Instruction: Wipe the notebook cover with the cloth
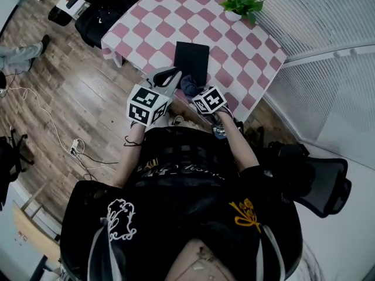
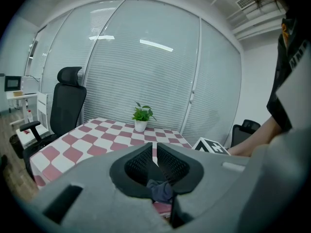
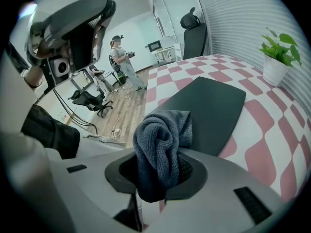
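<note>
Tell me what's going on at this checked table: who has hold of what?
A person stands at the pink-and-white checked table with a gripper in each hand. The right gripper is shut on a bunched grey-blue cloth, held at the near edge of the black notebook, which lies flat and closed. Whether the cloth touches the cover is unclear. The left gripper is alongside, jaws together and empty. A potted plant stands at the far end.

The pink checkered table [image 1: 234, 51] is carrying a black notebook [image 1: 192, 60] lying flat and a potted plant [image 1: 241, 3] standing near its far edge.
</note>
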The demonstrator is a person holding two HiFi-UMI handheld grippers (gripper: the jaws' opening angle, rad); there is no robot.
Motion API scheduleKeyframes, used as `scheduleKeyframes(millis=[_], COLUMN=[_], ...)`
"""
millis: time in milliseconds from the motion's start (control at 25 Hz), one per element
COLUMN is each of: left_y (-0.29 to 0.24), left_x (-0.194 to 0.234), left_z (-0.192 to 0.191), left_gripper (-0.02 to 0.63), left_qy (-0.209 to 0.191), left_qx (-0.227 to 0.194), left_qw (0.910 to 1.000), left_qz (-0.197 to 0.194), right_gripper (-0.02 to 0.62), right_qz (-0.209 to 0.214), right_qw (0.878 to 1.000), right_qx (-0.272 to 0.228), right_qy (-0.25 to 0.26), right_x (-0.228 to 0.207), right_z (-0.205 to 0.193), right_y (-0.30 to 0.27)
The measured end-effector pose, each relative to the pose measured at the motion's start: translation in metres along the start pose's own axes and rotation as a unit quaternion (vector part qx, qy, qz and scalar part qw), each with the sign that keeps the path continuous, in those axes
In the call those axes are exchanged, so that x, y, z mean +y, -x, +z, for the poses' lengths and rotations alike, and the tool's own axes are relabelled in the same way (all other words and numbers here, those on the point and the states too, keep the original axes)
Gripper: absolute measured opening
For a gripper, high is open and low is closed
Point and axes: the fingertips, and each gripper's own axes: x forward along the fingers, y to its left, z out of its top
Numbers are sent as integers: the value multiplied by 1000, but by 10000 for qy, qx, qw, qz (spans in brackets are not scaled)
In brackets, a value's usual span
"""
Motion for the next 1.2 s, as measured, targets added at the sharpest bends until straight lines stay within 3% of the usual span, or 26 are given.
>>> scheduleKeyframes(millis=[200,400,680,920,1200], left_y=[-5,-13,-25,-28,-27], left_x=[3,6,22,38,49], left_z=[3,9,14,15,13], left_gripper=[23,23,23,23,23], left_qy=[-39,-89,-102,-53,5], left_qx=[55,95,161,201,223], left_qw=[10000,9998,9995,9996,9996], left_qz=[-67,-176,-250,-197,-143], right_gripper=[91,91,91,91,91], right_qz=[-121,-675,-1243,-1329,-1014], right_qw=[9996,9946,9885,9865,9878], right_qx=[-265,-613,-462,-152,-51], right_qy=[-5,-486,-725,-939,-1182], right_x=[-18,-78,-149,-180,-180], right_z=[19,43,67,74,69], right_y=[27,51,50,29,21])
